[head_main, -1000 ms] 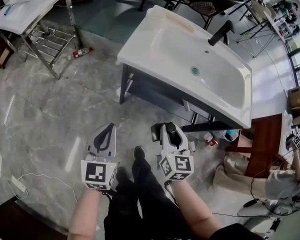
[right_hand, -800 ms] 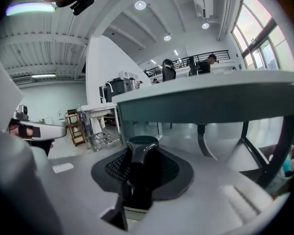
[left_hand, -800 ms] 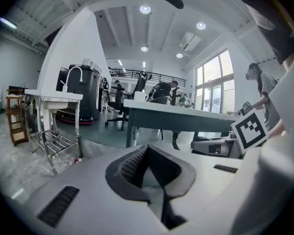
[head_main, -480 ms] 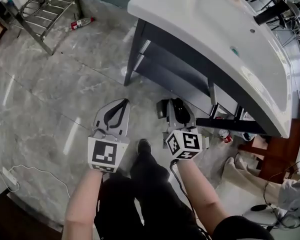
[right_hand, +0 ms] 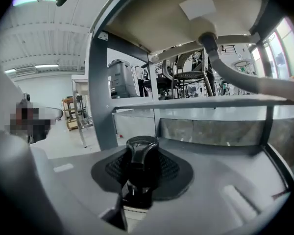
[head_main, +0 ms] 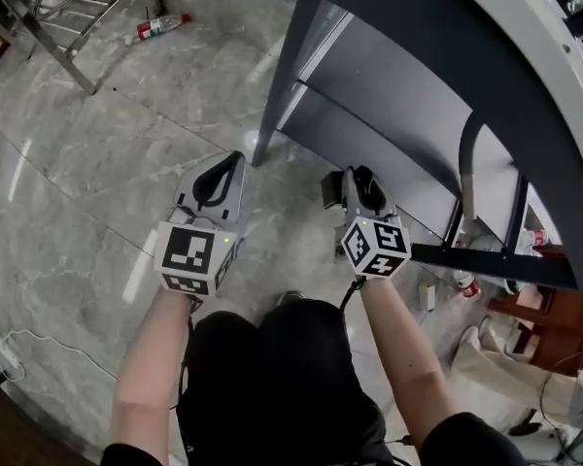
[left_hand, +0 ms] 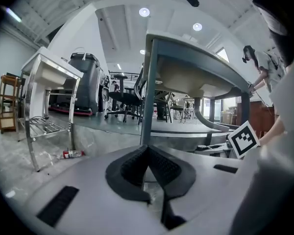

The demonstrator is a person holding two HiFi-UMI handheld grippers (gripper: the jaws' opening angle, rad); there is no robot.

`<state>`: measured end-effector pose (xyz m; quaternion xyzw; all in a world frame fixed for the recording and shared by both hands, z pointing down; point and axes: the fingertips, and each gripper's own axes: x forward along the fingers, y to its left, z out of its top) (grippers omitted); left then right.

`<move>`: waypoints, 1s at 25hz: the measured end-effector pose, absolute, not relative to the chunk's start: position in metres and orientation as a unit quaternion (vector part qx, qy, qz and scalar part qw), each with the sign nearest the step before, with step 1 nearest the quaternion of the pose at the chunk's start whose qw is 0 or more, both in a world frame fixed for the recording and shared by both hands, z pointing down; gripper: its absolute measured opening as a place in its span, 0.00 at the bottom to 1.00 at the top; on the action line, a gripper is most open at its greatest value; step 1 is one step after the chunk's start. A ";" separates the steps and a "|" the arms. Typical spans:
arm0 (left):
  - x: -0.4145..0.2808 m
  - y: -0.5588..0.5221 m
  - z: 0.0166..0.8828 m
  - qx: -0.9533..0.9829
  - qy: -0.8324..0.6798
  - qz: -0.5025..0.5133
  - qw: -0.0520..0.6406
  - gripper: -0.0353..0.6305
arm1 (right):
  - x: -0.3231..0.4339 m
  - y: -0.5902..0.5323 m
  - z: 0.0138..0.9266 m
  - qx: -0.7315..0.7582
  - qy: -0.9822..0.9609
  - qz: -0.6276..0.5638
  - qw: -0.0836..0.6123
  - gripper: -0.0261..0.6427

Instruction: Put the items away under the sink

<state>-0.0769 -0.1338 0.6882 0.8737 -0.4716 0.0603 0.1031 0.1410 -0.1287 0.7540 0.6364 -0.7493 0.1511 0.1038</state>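
Note:
My right gripper is shut on a black pump-top bottle. In the right gripper view, its glossy black pump head stands between the pads above a pale label. My left gripper is beside it on the left, shut with nothing in it, its pads meeting at the tip. Both grippers hover low over the marble floor in front of the dark grey shelf under the white sink. The shelf fills the right gripper view straight ahead, beneath the grey drain pipe.
The vanity's front leg stands just ahead of the left gripper. A red-labelled bottle lies on the floor by a metal rack. Small bottles and a wooden stool sit at the right. My knees are below.
Both grippers and my head have sunk toward the floor. The basin top has slid out of sight and the shelf below it is now close. The right gripper still holds the bottle.

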 end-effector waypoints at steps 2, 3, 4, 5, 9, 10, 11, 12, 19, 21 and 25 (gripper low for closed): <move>-0.079 -0.147 0.705 0.874 -0.474 0.054 0.096 0.07 | 0.144 -0.147 0.769 0.636 -0.753 0.138 0.098 0.17; -0.080 -0.154 0.713 0.874 -0.474 0.051 0.089 0.07 | 0.144 -0.158 0.775 0.635 -0.756 0.130 0.093 0.17; -0.081 -0.161 0.720 0.875 -0.474 0.049 0.084 0.07 | 0.144 -0.168 0.781 0.635 -0.758 0.123 0.087 0.17; -0.082 -0.168 0.727 0.876 -0.473 0.046 0.080 0.07 | 0.144 -0.178 0.787 0.635 -0.760 0.118 0.080 0.17; -0.088 -0.188 0.750 0.873 -0.482 0.036 0.073 0.07 | 0.137 -0.216 0.801 0.629 -0.769 0.094 0.065 0.17; -0.089 -0.191 0.753 0.872 -0.483 0.037 0.069 0.07 | 0.135 -0.225 0.802 0.627 -0.771 0.087 0.064 0.17; -0.089 -0.193 0.756 0.872 -0.483 0.038 0.063 0.07 | 0.134 -0.234 0.803 0.626 -0.773 0.083 0.061 0.17; -0.088 -0.195 0.757 0.873 -0.483 0.039 0.059 0.07 | 0.133 -0.241 0.803 0.625 -0.775 0.080 0.059 0.17; -0.090 -0.203 0.757 0.870 -0.489 0.026 0.062 0.07 | 0.126 -0.272 0.813 0.630 -0.770 0.078 0.066 0.17; -0.091 -0.203 0.756 0.870 -0.489 0.025 0.062 0.07 | 0.126 -0.278 0.816 0.641 -0.761 0.081 0.066 0.17; -0.091 -0.205 0.757 0.872 -0.486 0.027 0.059 0.07 | 0.128 -0.290 0.818 0.669 -0.736 0.084 0.058 0.17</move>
